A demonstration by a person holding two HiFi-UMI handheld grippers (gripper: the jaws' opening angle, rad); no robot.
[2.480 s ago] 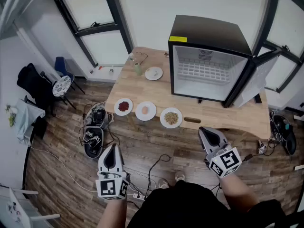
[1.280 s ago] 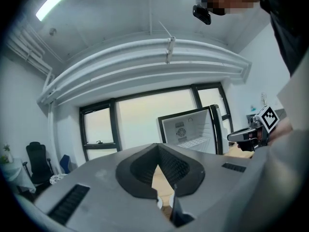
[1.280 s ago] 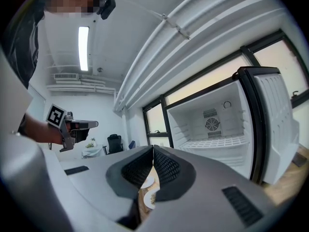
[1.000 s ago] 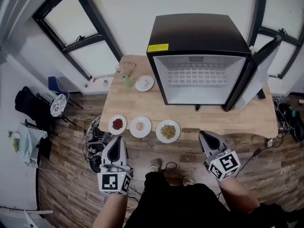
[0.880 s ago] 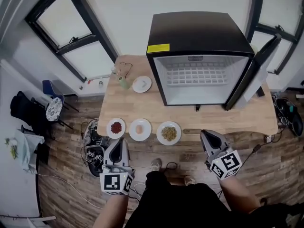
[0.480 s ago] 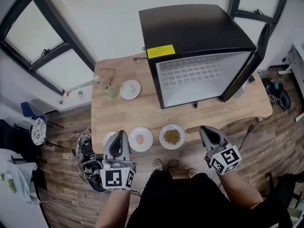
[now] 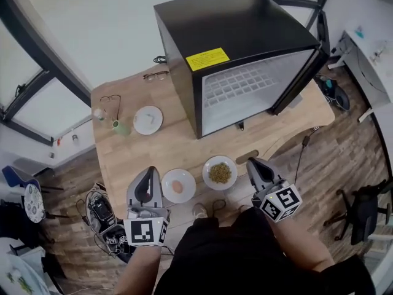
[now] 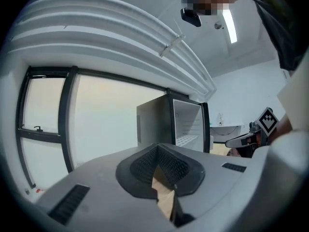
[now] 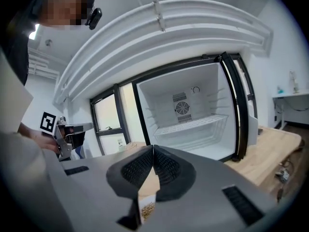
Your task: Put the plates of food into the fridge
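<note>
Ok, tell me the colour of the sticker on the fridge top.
Yellow sticker on the black fridge; head view shows it best.

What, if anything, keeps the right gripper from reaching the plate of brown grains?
Likely nothing, so yes: the right gripper hovers just beside the plate of brown grains, and nothing stands between them. Its jaws are shut, so they must open first.

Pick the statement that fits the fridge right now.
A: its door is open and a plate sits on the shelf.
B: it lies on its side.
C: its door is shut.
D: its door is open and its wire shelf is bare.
D: the fridge stands upright with its door swung open, and the right gripper view shows its wire shelf bare.
</note>
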